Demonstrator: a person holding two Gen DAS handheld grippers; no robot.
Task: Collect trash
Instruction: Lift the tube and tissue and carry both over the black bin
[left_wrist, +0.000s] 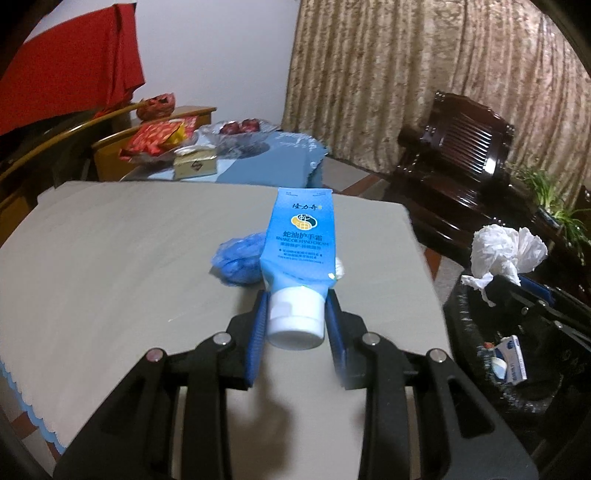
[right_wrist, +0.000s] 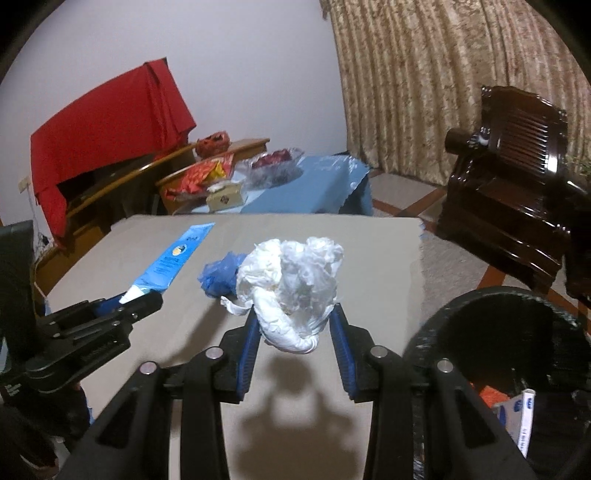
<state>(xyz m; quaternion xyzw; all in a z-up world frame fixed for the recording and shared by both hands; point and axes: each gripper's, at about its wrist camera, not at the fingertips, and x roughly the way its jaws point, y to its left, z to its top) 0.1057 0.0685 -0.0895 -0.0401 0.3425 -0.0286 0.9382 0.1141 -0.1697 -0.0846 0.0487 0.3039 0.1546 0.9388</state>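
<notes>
Blue hand cream tube (left_wrist: 299, 251) label readable only left view, jaws pinching cap; right jaws pinching tissue wad (right_wrist: 291, 288).

white wall (right_wrist: 240, 74) | beige curtain (left_wrist: 424, 81) | dark wooden armchair (right_wrist: 517, 177)

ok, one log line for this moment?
left gripper: shut on hand cream tube | right gripper: shut on white tissue wad | blue bag: on table | bin: beside table

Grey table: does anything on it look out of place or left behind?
One crumpled blue plastic item lies alone on the grey table. The hand cream tube and white tissue wad are lifted in the grippers.
</notes>
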